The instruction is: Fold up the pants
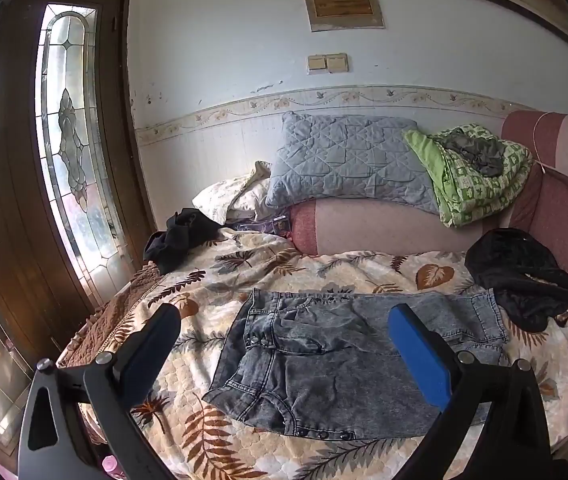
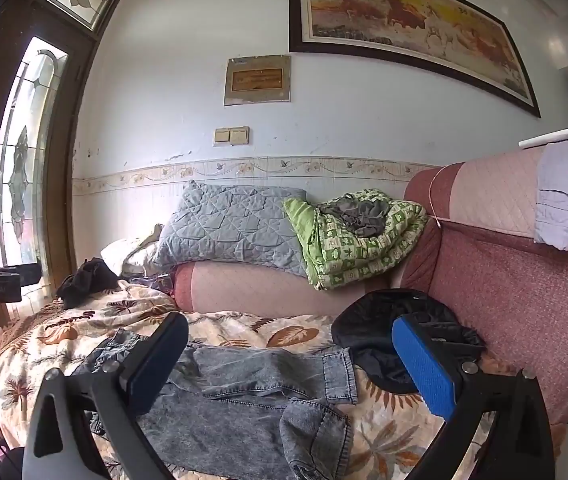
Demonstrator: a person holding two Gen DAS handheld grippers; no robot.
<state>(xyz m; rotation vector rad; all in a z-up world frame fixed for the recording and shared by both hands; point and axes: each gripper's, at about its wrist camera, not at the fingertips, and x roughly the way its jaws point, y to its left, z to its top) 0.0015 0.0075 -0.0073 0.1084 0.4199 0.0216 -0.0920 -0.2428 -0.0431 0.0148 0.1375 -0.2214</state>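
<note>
Grey acid-washed jeans lie spread flat on the leaf-print bedspread, snap-buttoned waist to the left and legs running right. My left gripper hovers above them, open, nothing between its fingers. In the right wrist view the jeans show from the leg end, one hem lying flat and the other leg crumpled near the front. My right gripper is open above the legs and holds nothing.
A black garment lies just right of the leg hems against the pink sofa back. Another dark garment sits at the far left corner. A grey quilted pillow and green quilt rest on the pink bolster.
</note>
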